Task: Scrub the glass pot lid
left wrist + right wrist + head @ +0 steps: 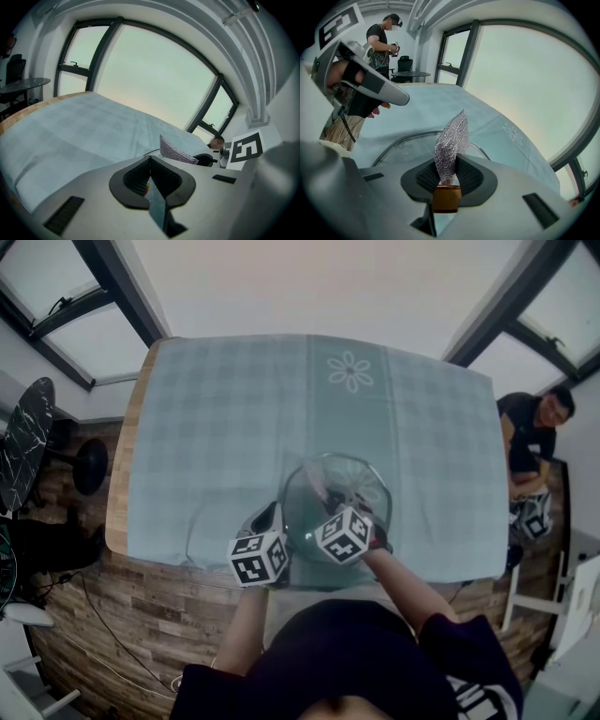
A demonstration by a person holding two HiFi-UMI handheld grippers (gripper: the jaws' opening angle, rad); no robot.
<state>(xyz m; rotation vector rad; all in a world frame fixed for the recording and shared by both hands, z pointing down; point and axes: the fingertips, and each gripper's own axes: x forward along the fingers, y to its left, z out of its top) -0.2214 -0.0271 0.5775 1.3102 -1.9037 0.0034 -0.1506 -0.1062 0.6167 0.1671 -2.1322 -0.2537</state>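
The glass pot lid is held up over the near part of the table, tilted. My left gripper is shut on its left rim; in the left gripper view the thin glass edge sits between the closed pads. My right gripper is shut on a silver mesh scrubber, which stands up from its jaws just above the lid's glass. The scrubber also shows past the left gripper's jaws. In the right gripper view the left gripper hangs at the upper left.
A blue-grey checked cloth with a flower print covers the table; a wooden edge shows at its left. A person stands at the table's right side. A dark round table and chair stand at the left.
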